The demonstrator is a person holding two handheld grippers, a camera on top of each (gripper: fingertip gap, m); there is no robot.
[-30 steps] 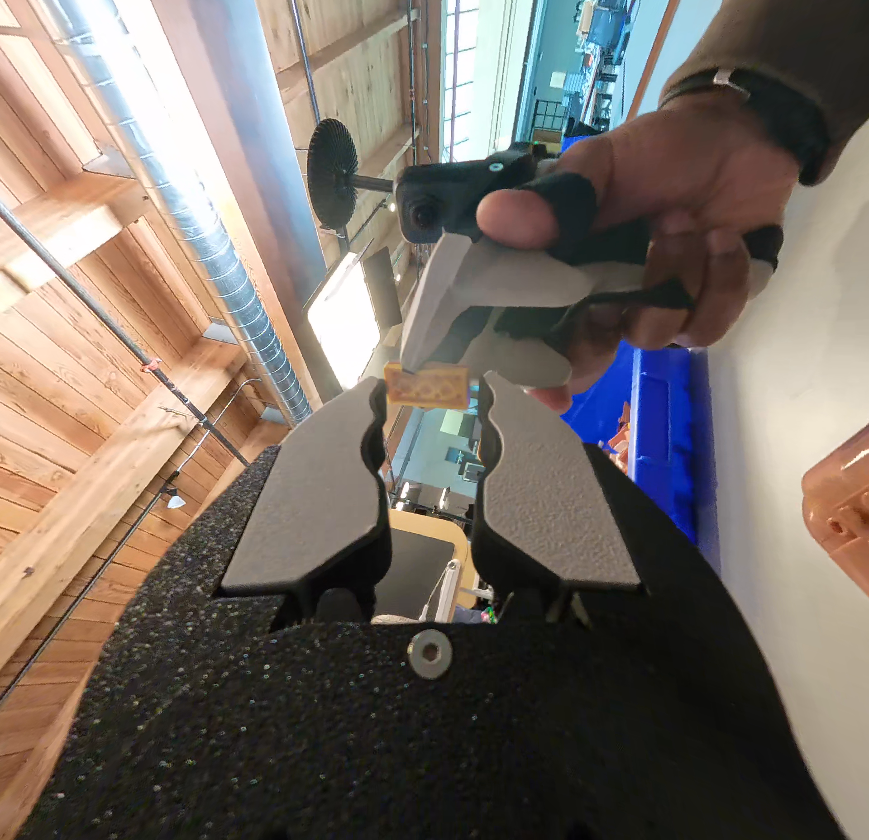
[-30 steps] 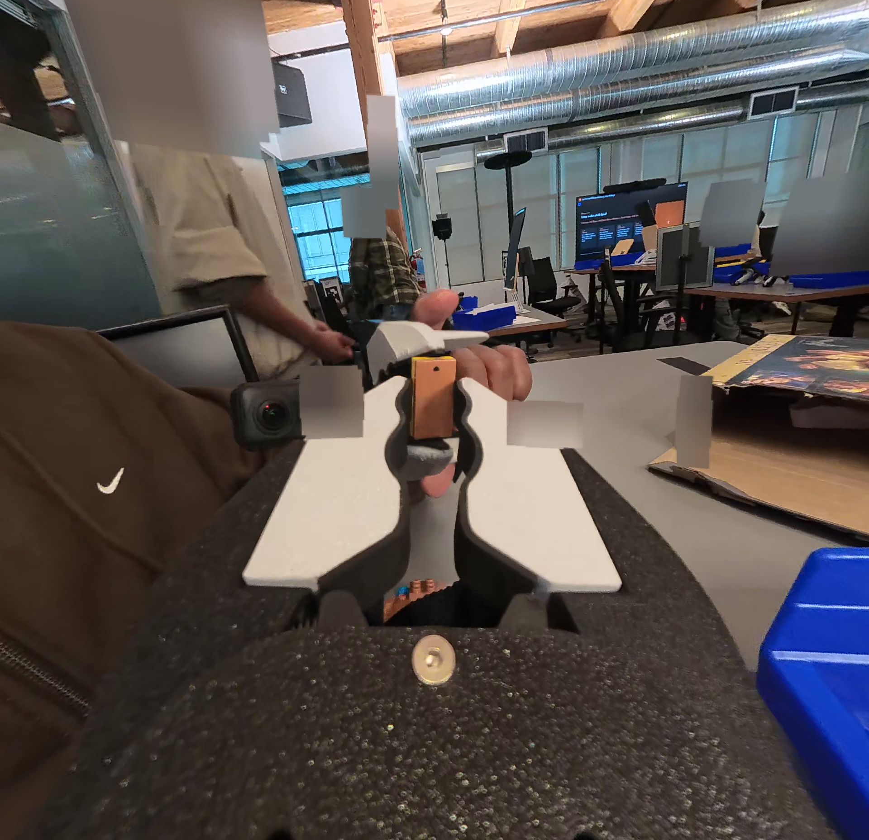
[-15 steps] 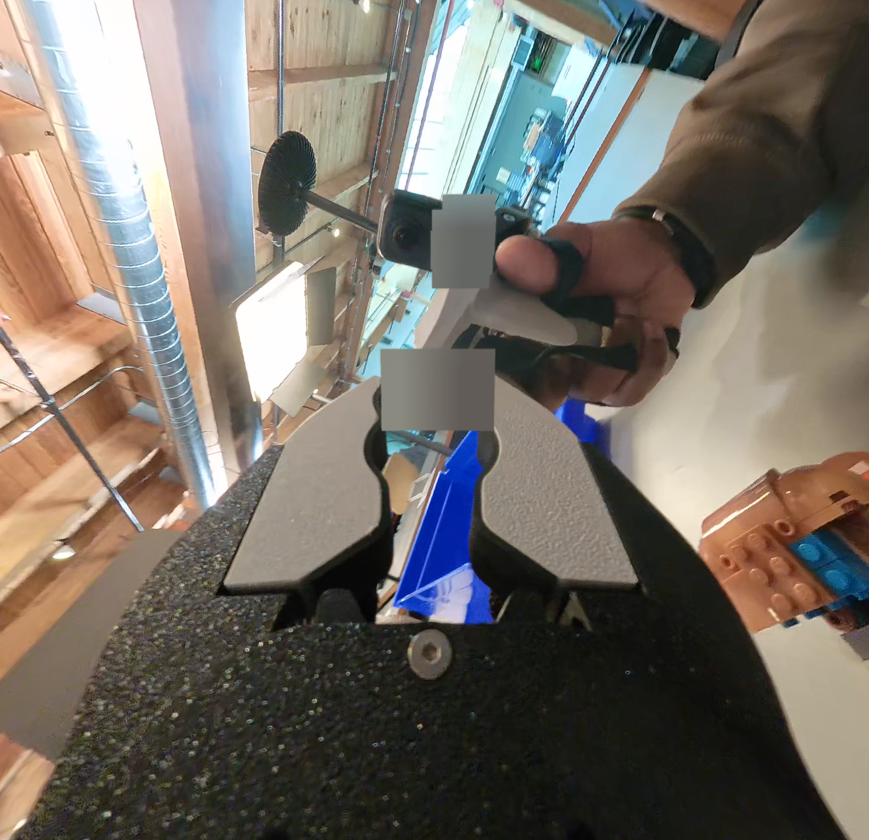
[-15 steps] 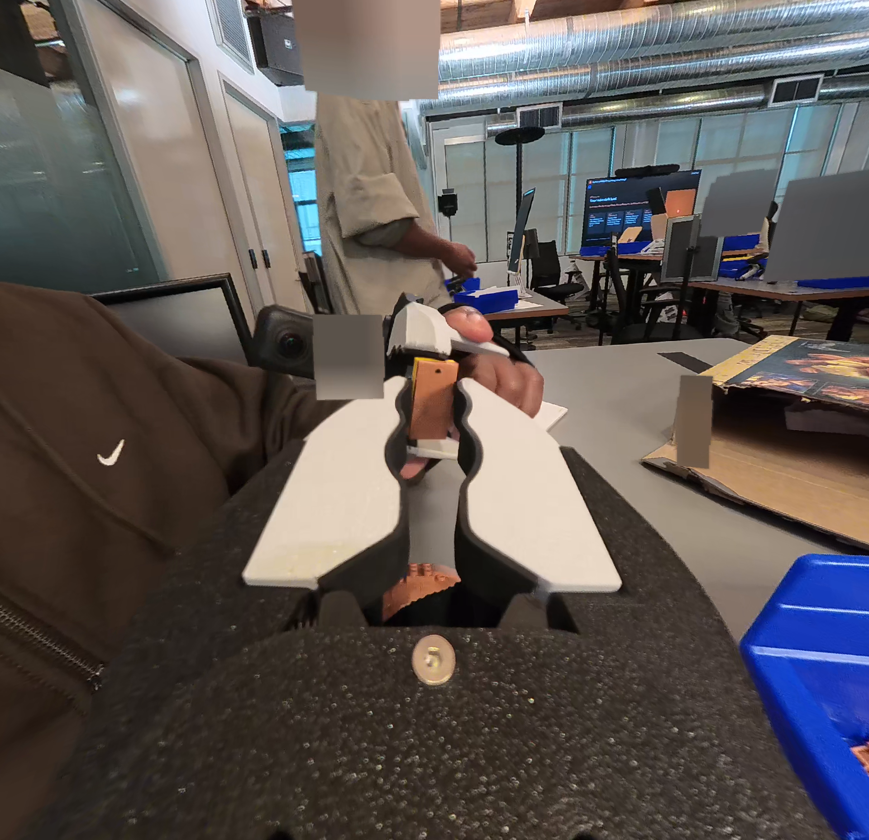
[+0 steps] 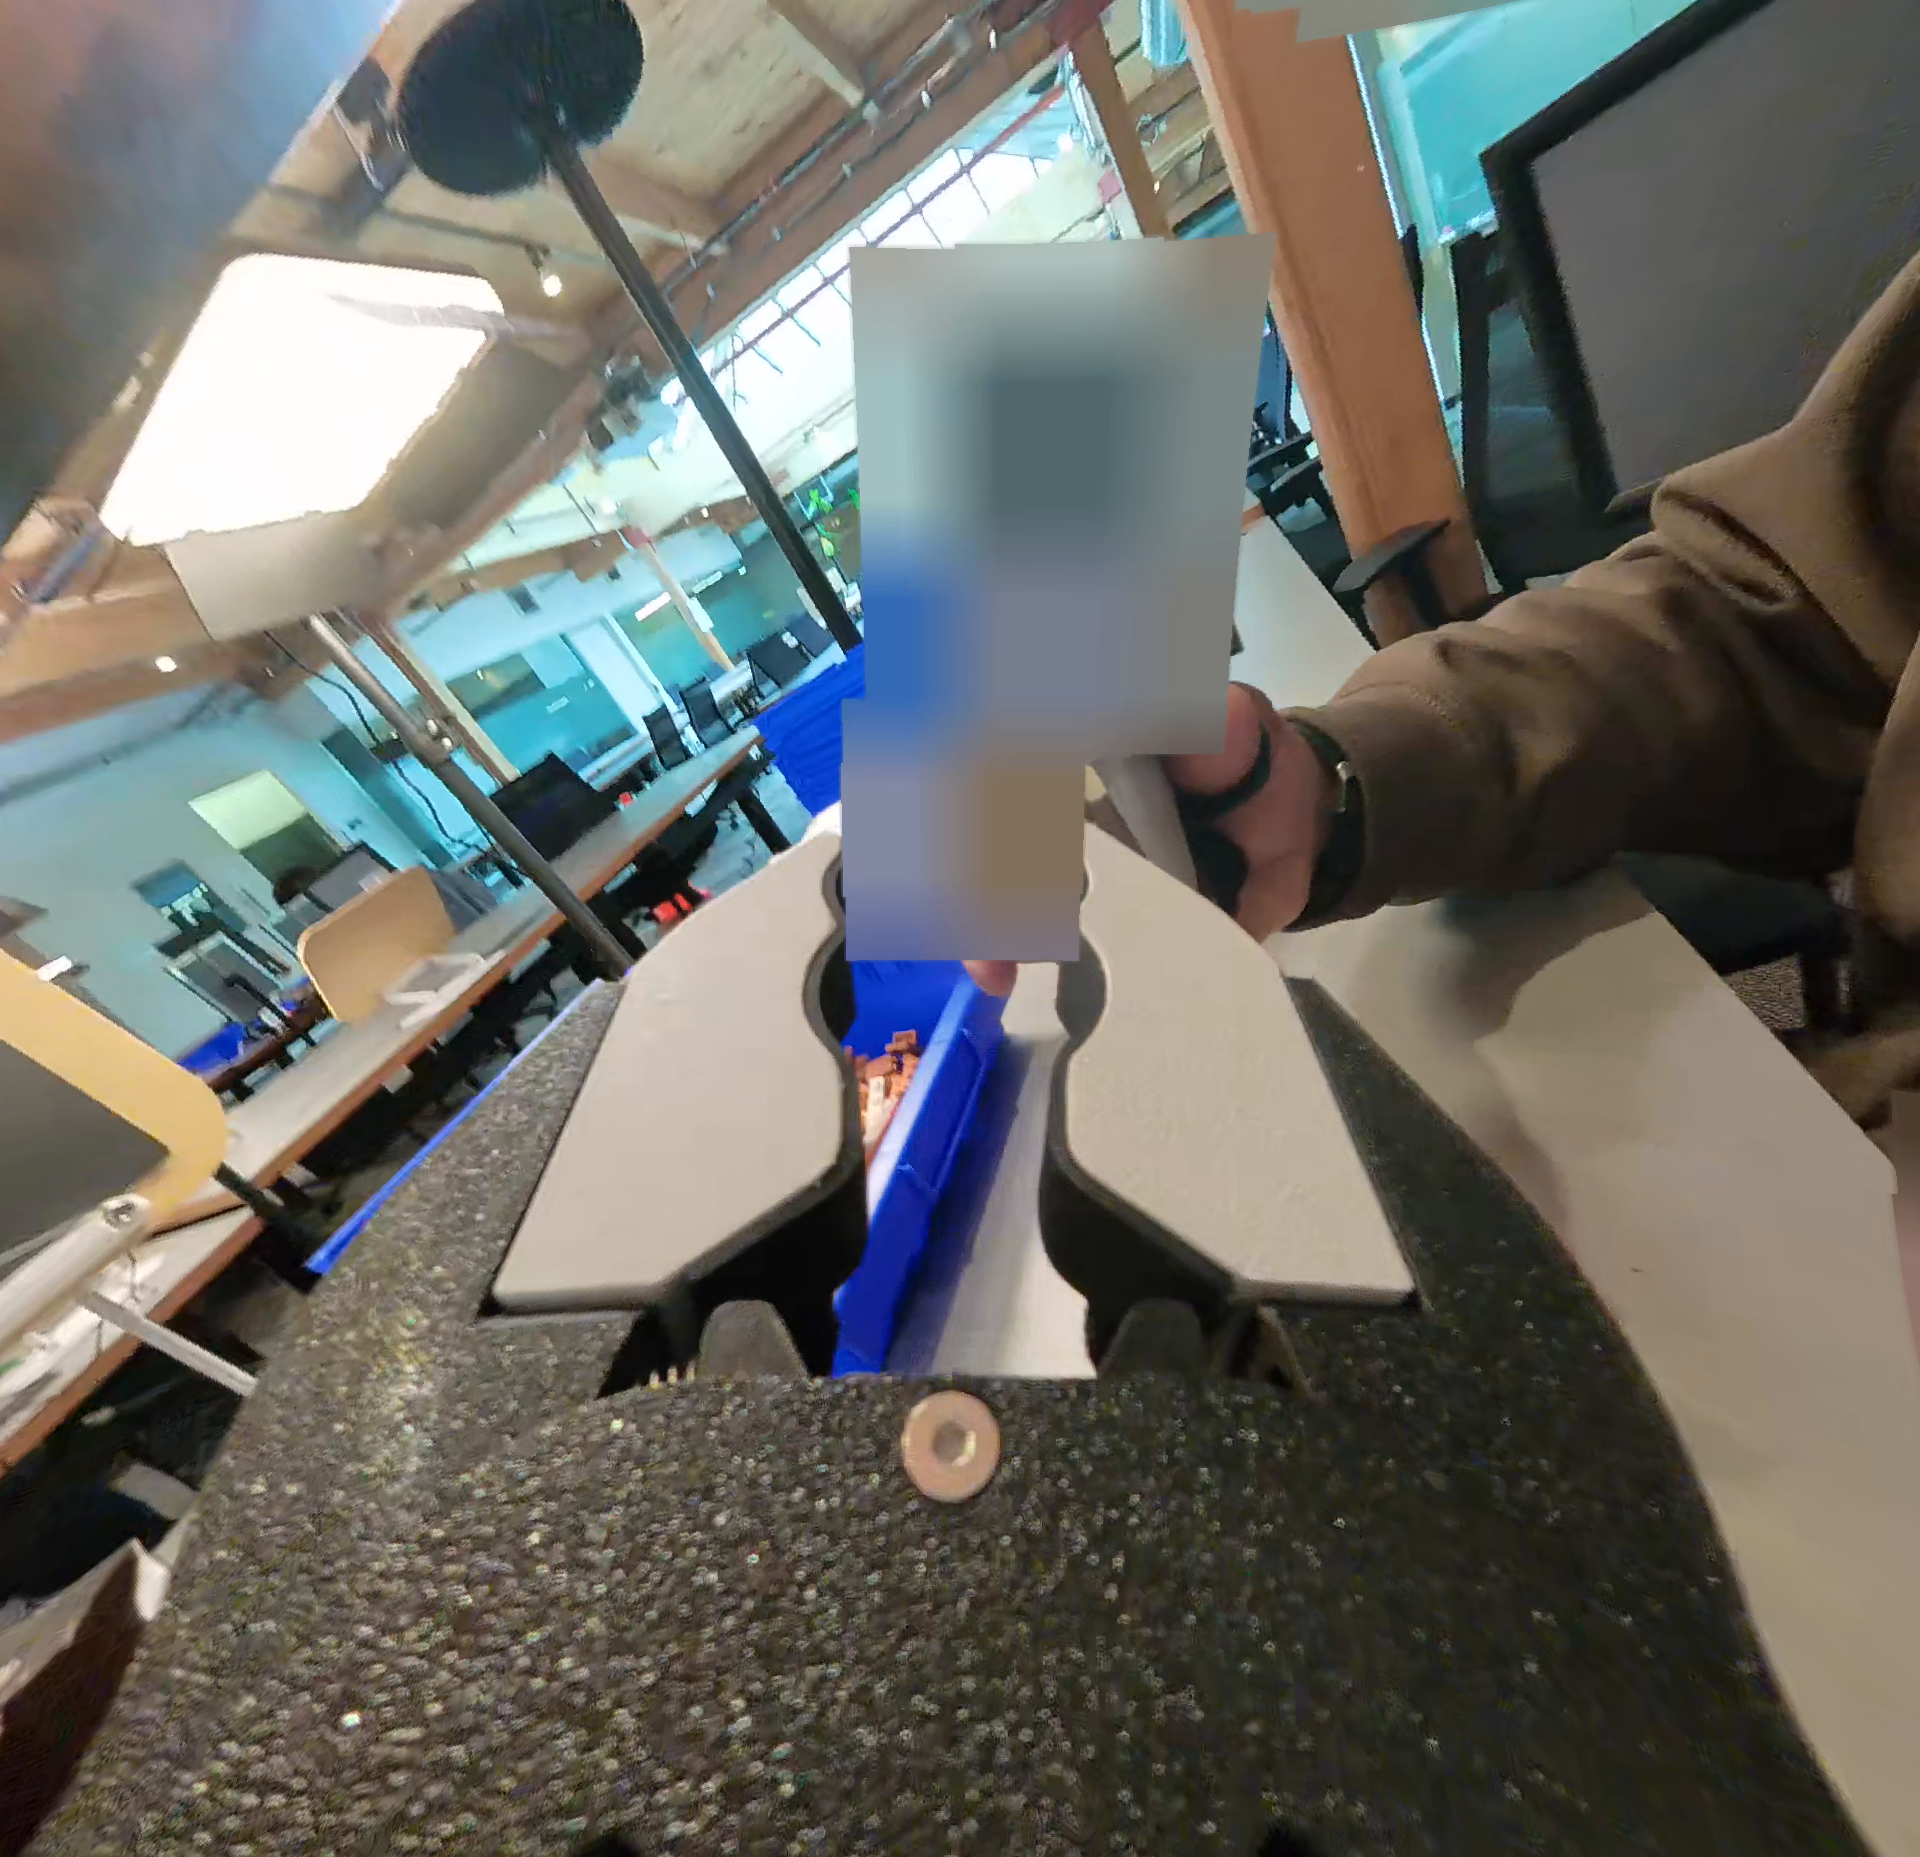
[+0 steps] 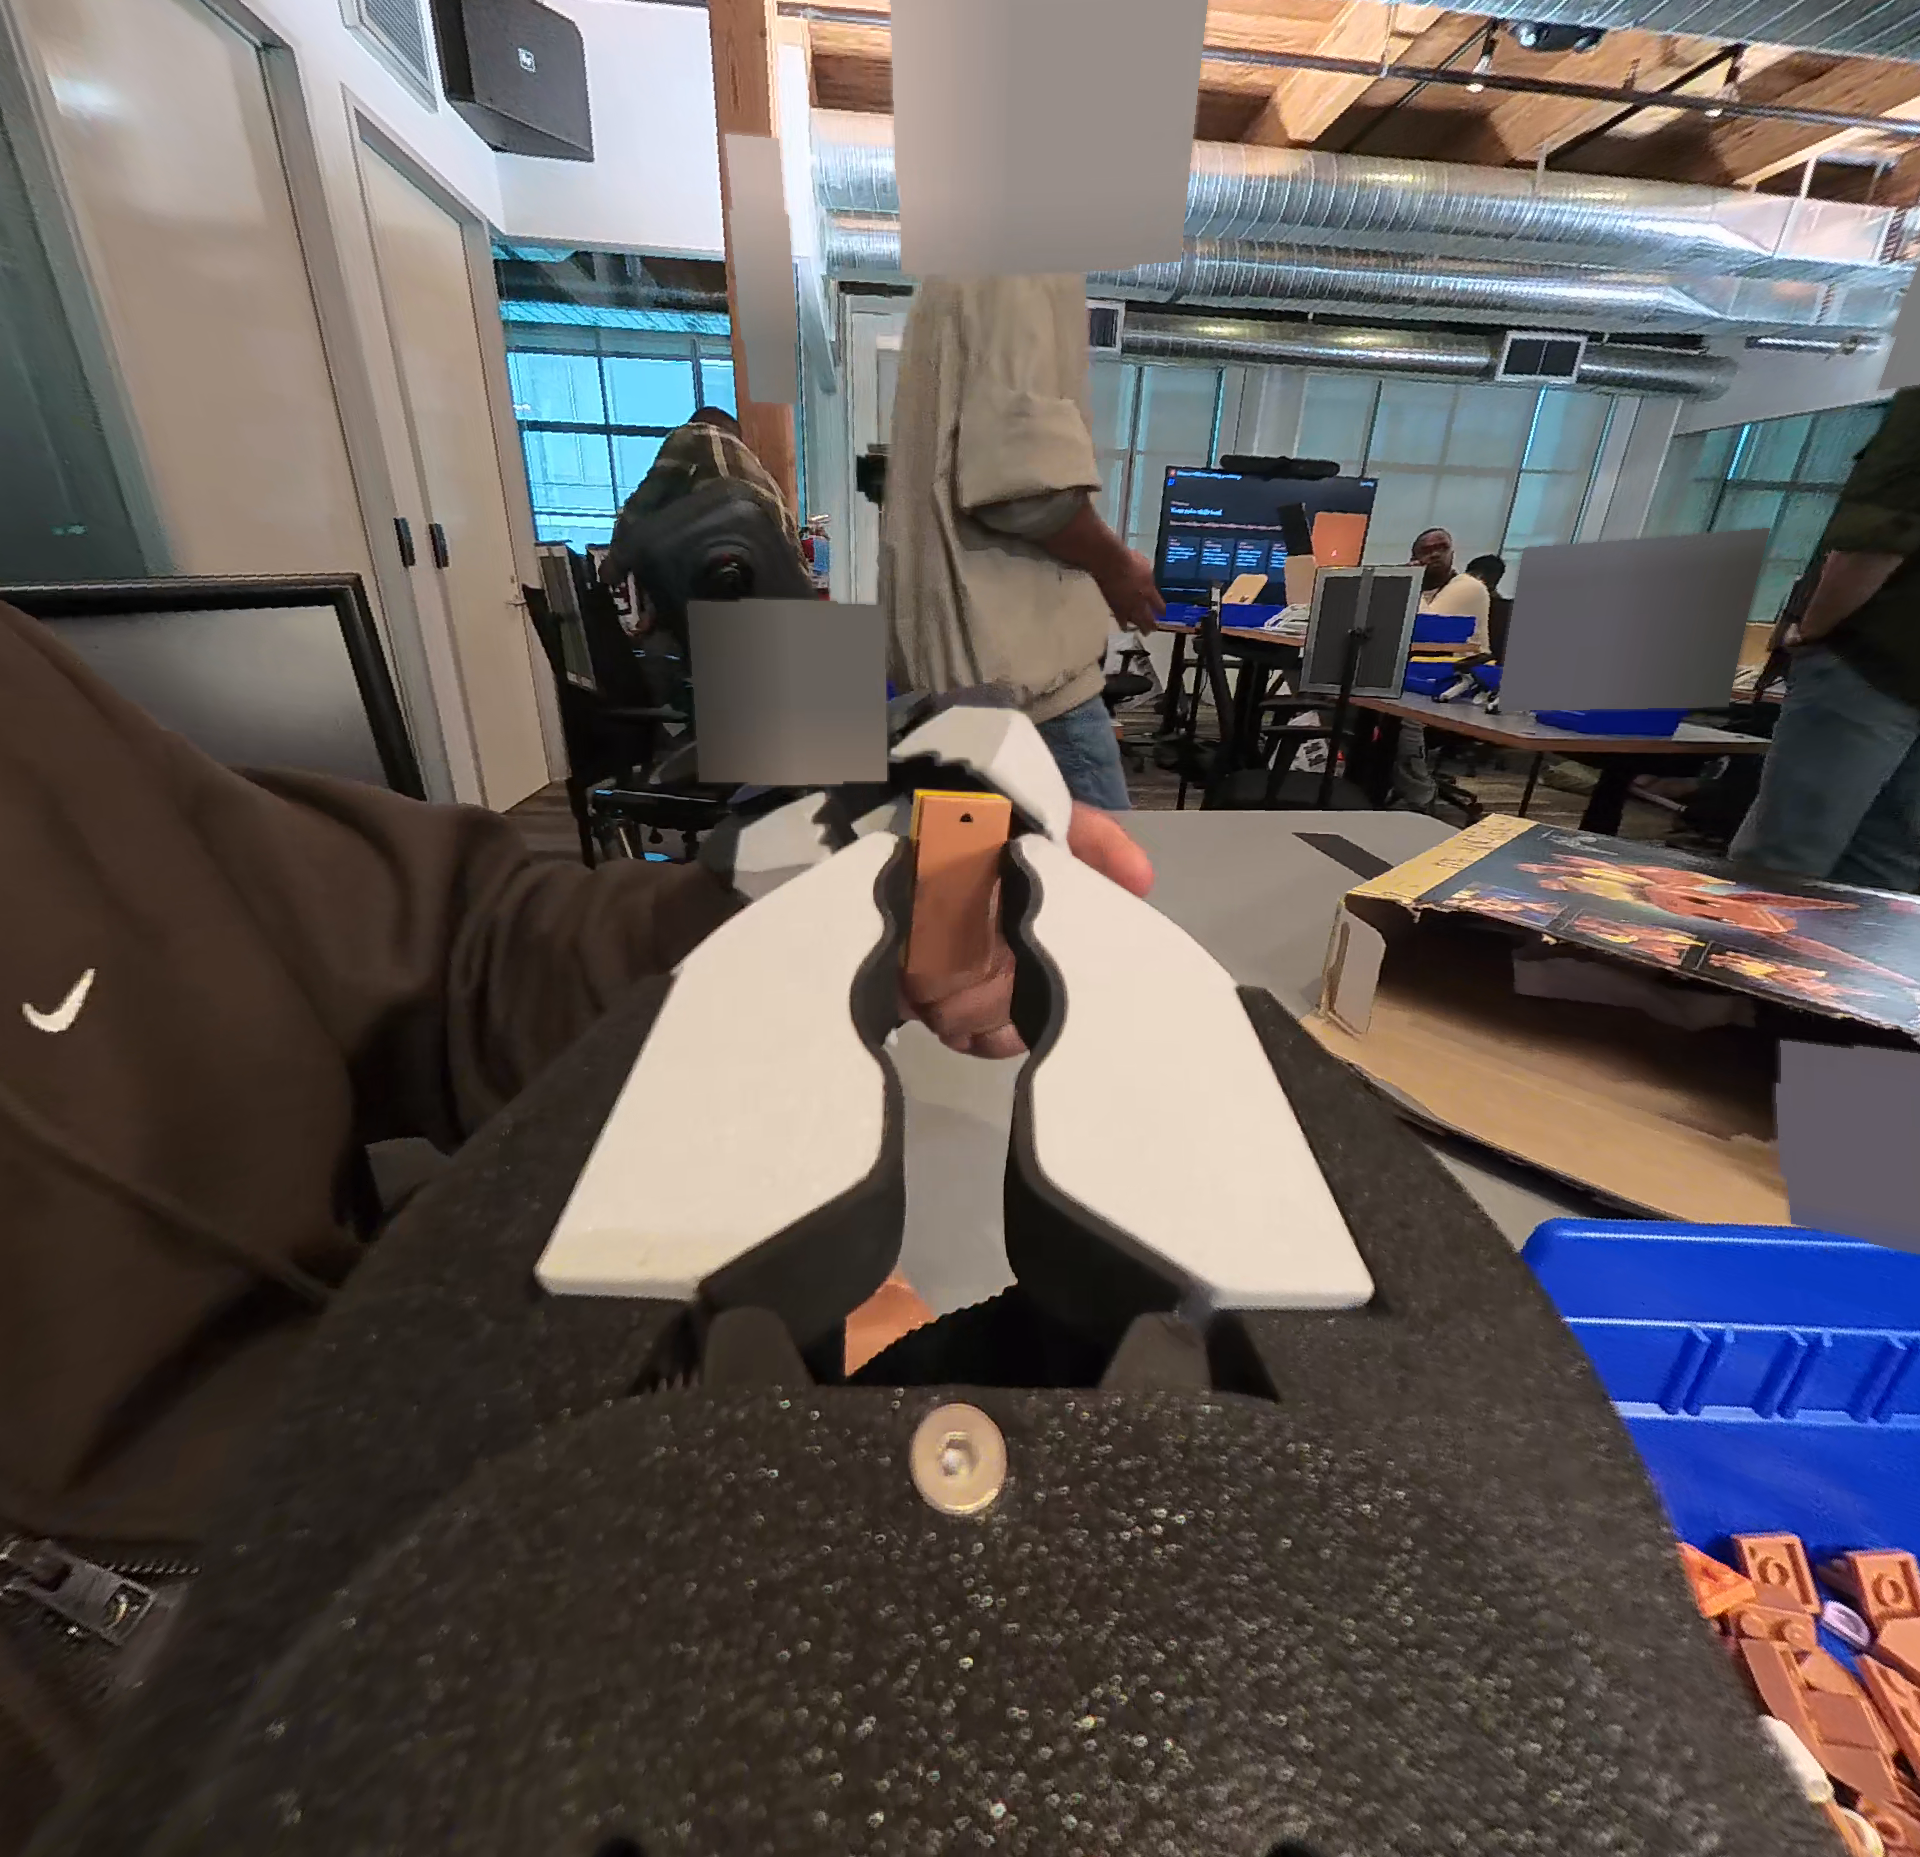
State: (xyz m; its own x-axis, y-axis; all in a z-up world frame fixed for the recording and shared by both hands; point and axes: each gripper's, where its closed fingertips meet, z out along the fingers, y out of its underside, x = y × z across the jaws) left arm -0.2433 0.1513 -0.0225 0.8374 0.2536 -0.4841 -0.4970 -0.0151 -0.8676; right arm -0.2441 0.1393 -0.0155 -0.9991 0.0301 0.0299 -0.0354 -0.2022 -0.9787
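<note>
In the right wrist view my right gripper [image 6: 956,851] is shut on a flat orange-brown brick [image 6: 956,893] with a yellow edge, held upright above the grey table [image 6: 1226,872]. My left gripper [image 6: 977,758], in a hand, sits right behind the brick and close to it. In the left wrist view my left gripper [image 5: 961,872] has its jaws a little apart. A blurred patch hides its tips and whatever is between them. The right gripper [image 5: 1143,810] and the hand that holds it show just beyond, to the right.
A blue bin [image 6: 1714,1319] with several brown bricks [image 6: 1829,1641] stands at the lower right; it also shows between the left fingers [image 5: 925,1132]. A torn cardboard box [image 6: 1558,1028] lies on the right. People [image 6: 987,519] stand beyond the table. My left and right fingertips are right by each other.
The left gripper has swung from pointing at the ceiling to near level over the table and bin. The right gripper keeps its hold on the brick. The left gripper's camera has risen behind it.
</note>
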